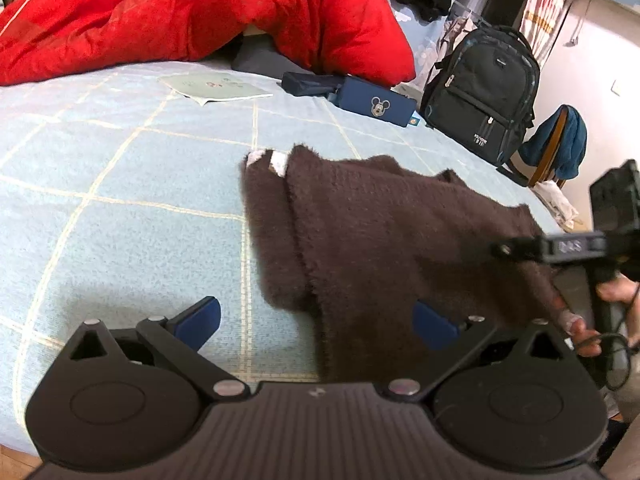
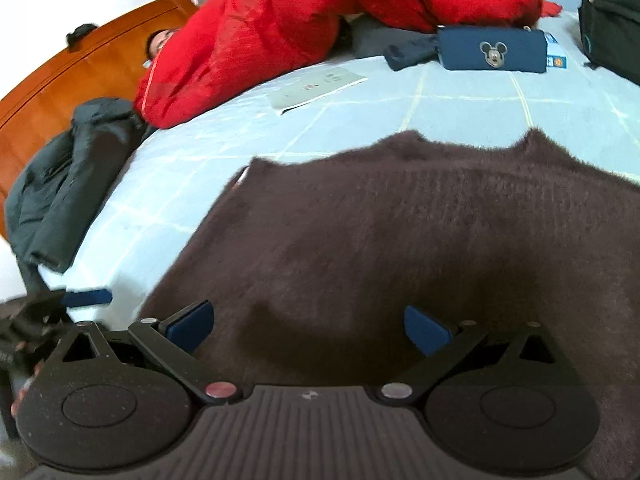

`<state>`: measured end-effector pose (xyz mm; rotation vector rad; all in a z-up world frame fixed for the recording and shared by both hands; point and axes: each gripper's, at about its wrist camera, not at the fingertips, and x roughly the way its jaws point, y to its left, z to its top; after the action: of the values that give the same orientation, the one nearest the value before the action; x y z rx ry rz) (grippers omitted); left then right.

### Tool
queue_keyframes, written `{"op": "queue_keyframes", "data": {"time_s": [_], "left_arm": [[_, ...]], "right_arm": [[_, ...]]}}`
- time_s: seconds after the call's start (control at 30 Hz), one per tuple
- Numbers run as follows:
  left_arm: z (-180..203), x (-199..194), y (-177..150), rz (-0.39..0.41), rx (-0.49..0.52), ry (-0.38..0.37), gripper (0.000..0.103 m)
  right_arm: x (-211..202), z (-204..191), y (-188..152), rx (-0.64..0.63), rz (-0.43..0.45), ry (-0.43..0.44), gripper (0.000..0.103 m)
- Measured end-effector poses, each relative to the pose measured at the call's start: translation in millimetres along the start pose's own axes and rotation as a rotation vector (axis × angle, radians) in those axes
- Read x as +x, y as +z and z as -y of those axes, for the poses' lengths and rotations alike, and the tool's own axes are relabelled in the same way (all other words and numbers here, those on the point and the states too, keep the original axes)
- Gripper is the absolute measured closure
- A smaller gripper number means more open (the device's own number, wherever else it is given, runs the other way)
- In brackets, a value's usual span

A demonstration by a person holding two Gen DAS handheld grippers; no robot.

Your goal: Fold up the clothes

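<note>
sweater flat on bed

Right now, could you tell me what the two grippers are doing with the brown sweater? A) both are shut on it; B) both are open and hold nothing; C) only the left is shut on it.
B: the left gripper and the right gripper both show their blue pads spread wide over the brown sweater, with no fabric pinched.
</note>
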<state>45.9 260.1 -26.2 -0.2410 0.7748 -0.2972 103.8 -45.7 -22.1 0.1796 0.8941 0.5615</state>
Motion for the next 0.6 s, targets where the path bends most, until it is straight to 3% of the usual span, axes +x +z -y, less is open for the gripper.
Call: {"op": "queue_keyframes", "data": {"time_s": [0.3,0.47,0.6], "left_arm": [[-13.2,14.6,2.4,-0.022,-0.046,-0.065,0.001],[-21.5,25.2,11.4,-0.045,-0.08,-0.11,0.001],[-33.7,47.0,22.4,-0.107,-0.142,-0.169,0.001]], "right_arm": [[34.6,12.2,29.6,0.007,0.018,-0.076,0.0],[18.5,3.9,23.7,-0.013,-0.003,-0.056,0.0],[5.1,1.7,8.3,-0.037,-0.021,-0.024,0.0]]}}
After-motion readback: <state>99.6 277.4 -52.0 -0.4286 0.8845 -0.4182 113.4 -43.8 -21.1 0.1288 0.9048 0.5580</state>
